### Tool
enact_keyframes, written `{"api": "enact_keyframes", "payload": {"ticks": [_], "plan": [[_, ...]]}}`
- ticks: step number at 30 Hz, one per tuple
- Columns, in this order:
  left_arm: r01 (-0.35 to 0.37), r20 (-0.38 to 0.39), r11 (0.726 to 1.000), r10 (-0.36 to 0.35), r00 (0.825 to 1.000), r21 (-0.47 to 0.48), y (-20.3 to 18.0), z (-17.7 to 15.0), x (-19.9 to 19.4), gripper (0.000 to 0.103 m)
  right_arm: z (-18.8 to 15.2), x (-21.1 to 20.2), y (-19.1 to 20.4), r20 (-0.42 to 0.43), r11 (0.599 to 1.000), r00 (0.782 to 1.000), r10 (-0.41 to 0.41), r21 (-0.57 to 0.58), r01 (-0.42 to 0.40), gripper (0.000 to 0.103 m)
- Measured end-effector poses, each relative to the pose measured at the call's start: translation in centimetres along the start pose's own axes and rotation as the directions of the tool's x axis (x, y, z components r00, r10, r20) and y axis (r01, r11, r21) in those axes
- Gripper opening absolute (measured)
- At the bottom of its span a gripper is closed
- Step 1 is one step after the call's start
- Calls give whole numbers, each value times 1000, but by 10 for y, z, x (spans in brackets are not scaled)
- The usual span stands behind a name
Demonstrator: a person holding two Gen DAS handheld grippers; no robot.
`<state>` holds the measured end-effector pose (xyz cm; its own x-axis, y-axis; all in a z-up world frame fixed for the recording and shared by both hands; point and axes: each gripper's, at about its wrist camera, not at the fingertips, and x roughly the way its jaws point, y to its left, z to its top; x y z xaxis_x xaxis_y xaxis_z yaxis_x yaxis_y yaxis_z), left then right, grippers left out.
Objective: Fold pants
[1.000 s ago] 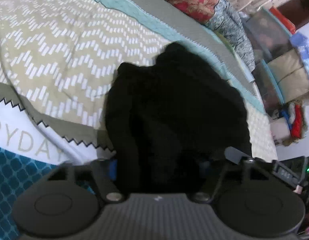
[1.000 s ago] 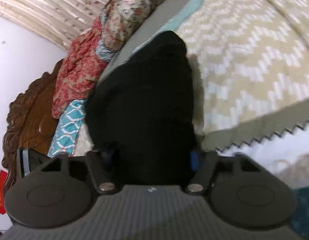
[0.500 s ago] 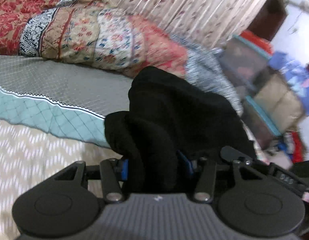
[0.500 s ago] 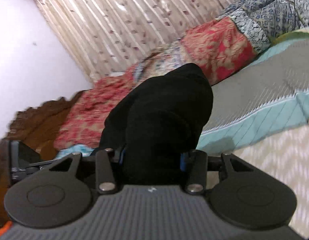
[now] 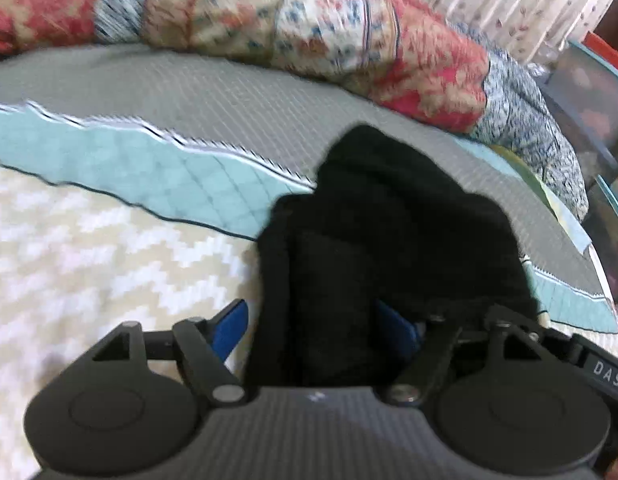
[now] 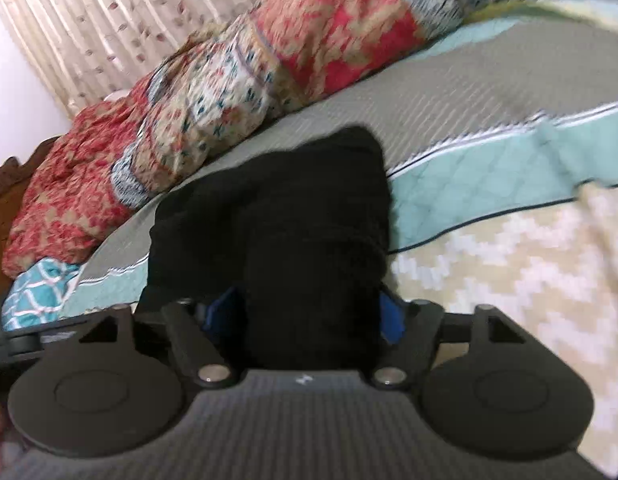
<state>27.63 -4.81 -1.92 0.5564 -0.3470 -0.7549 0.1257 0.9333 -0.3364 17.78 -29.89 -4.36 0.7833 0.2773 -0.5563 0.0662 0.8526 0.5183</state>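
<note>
The black pants are a bunched dark bundle on the bed, lying over the grey and teal bands of the bedspread. In the left wrist view my left gripper has its blue fingers spread wide, with the cloth filling the gap between them. In the right wrist view the pants likewise fill the gap of my right gripper, whose blue fingers also stand apart. The fingertips are hidden by the fabric. The frames are blurred.
The bedspread has beige zigzag, teal and grey bands. A row of patterned red and blue pillows lies along the far side before a curtain. Storage boxes stand at the right of the bed. A carved wooden headboard is at the left.
Both grippers came down from a raised pose toward the bed with the pants. Both sets of fingers have spread wider than half a second ago.
</note>
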Motion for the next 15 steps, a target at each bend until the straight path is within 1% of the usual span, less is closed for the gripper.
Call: {"api": "enact_keyframes", "payload": {"ticks": [2, 3, 4, 6, 9, 11, 13, 15], "plan": [[-46, 26, 999, 45, 999, 14, 0, -11, -23, 78, -9, -24, 6, 38, 999, 998, -46, -13, 46, 85], [-75, 40, 997, 74, 996, 25, 0, -22, -40, 79, -16, -38, 9, 50, 998, 997, -58, -14, 59, 86], [-101, 48, 994, 99, 994, 37, -2, -29, -51, 85, -25, -50, 12, 55, 998, 997, -63, -10, 63, 87], [-173, 57, 982, 168, 984, 81, -10, -56, -74, 94, -45, -72, 15, 47, 998, 997, -61, -3, 61, 89], [-248, 67, 957, 241, 968, 152, -24, -98, -102, 98, -81, -106, 24, 12, 998, 998, -69, -6, 69, 91], [-264, 54, 948, 258, 965, 177, -32, -117, -118, 100, -102, -123, 32, -17, 997, 997, -77, -9, 77, 91], [-261, 41, 945, 258, 965, 195, -39, -136, -133, 103, -119, -136, 42, -47, 996, 995, -88, -23, 87, 91], [-273, 58, 936, 267, 962, 222, -48, -152, -150, 103, -133, -148, 53, -71, 993, 991, -113, -47, 110, 91]]}}
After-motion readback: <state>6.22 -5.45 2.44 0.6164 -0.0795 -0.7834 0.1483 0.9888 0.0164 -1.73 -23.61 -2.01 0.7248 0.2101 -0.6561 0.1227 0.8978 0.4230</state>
